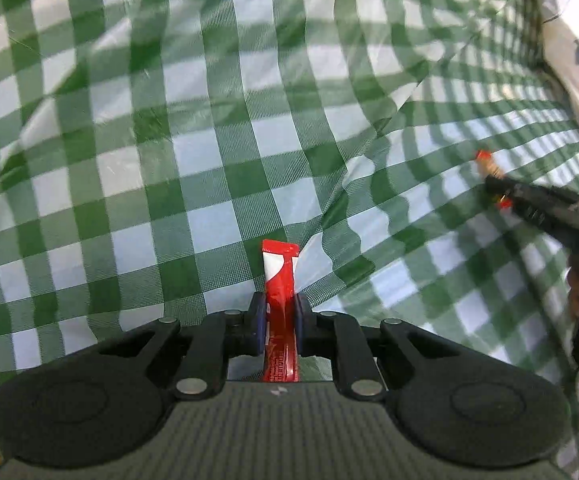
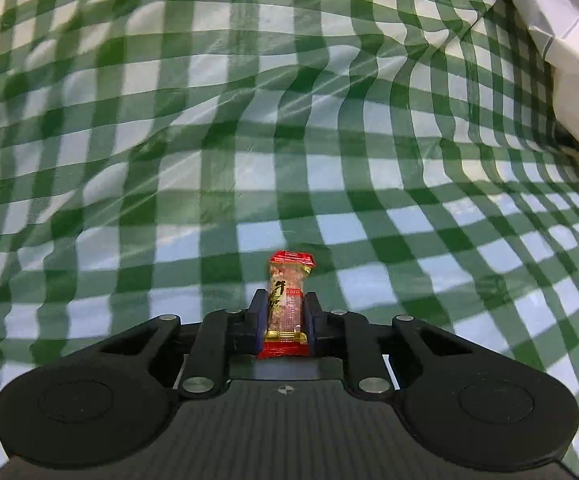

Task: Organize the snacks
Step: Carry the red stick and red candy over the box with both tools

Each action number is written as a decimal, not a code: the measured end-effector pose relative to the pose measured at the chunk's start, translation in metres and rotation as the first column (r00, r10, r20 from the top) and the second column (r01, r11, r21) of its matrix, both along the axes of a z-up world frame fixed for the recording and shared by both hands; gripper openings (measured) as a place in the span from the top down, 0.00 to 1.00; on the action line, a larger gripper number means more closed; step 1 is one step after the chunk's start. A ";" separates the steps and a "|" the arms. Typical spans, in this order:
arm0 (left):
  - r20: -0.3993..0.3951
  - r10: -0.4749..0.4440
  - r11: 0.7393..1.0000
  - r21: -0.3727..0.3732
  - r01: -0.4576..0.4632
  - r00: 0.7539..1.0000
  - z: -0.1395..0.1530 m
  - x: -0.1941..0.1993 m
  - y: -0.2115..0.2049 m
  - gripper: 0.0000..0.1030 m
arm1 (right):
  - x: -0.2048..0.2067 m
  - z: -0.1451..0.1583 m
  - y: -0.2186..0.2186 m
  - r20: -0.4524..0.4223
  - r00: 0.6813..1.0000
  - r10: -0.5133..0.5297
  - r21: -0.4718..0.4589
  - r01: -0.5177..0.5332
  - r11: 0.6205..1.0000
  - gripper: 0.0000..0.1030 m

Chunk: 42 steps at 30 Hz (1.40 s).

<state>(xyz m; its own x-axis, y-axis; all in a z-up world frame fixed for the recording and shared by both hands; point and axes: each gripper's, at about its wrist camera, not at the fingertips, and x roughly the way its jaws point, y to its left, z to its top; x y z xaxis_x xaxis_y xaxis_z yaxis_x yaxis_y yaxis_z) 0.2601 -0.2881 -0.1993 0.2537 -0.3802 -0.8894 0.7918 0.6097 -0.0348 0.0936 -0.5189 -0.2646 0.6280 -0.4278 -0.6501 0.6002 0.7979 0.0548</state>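
Both hands loaded: left gripper [image 1: 280,320] fingers clamp red sachet [image 1: 279,280], right gripper [image 2: 287,320] fingers clamp nougat candy [image 2: 287,300]. Long axes run fwd along fingers, above checked cloth [image 2: 249,140]. No container in view.

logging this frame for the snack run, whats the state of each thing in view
left gripper: shut on the red stick packet
red stick packet: clamped upright between the pads
right gripper: shut on the small candy bar
small candy bar: held upright, wrapper sealed
checkered cloth: spread out, wrinkled
white printed fabric: bunched at the right edge
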 end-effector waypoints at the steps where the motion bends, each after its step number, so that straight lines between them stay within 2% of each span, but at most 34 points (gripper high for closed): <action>1: 0.001 0.003 1.000 -0.002 -0.003 1.000 0.005 -0.003 0.004 0.85 | -0.004 0.002 0.005 0.002 1.000 0.003 0.007 -0.003 1.000 0.81; 10: 0.017 0.040 0.997 -0.063 -0.039 0.999 0.053 -0.042 0.049 0.85 | -0.046 0.030 0.057 0.042 0.999 0.021 0.082 -0.024 0.996 0.81; 17: 0.013 0.024 0.990 -0.140 -0.022 1.000 0.094 -0.095 0.093 0.85 | -0.092 0.071 0.118 0.082 0.995 0.050 0.133 -0.061 0.989 0.81; 24: 0.029 0.071 0.981 -0.182 -0.064 0.997 0.135 -0.158 0.170 0.85 | -0.149 0.122 0.199 0.141 0.987 0.076 0.143 -0.097 0.985 0.82; 32: 0.048 0.146 0.972 -0.195 -0.134 0.988 0.175 -0.219 0.265 0.85 | -0.200 0.164 0.288 0.178 0.970 0.165 0.136 -0.191 0.972 0.82; 42: 0.136 0.210 0.962 -0.206 -0.180 0.968 0.205 -0.287 0.369 0.85 | -0.247 0.208 0.415 0.212 0.920 0.331 0.154 -0.366 0.918 0.82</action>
